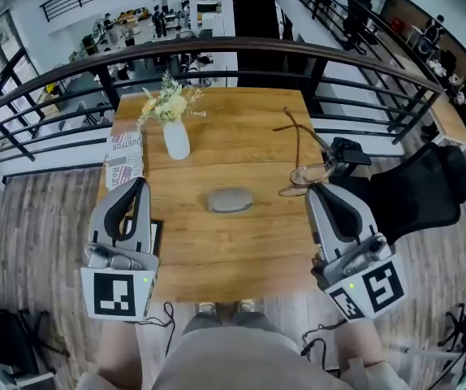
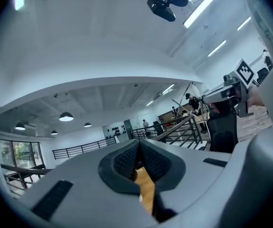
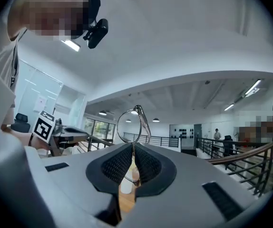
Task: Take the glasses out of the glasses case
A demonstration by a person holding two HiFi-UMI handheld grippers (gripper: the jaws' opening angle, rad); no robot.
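Note:
The grey glasses case [image 1: 230,200] lies closed in the middle of the wooden table [image 1: 241,128]. My right gripper [image 1: 313,188] is raised over the table's right edge and is shut on the thin-framed glasses [image 1: 304,174], whose temple arms stick up and away. In the right gripper view a lens rim [image 3: 132,124] stands just above the pressed pads [image 3: 146,163] of the right gripper [image 3: 133,150]. My left gripper [image 1: 139,185] hovers over the table's left edge. In the left gripper view, the left gripper [image 2: 138,152] has its jaws together with nothing between them, and the right gripper [image 2: 224,95] shows at the right.
A white vase with flowers [image 1: 174,135] stands at the back left of the table, with a folded newspaper [image 1: 124,158] beside it. A black office chair [image 1: 428,187] is to the right. A dark railing [image 1: 217,49] runs behind the table.

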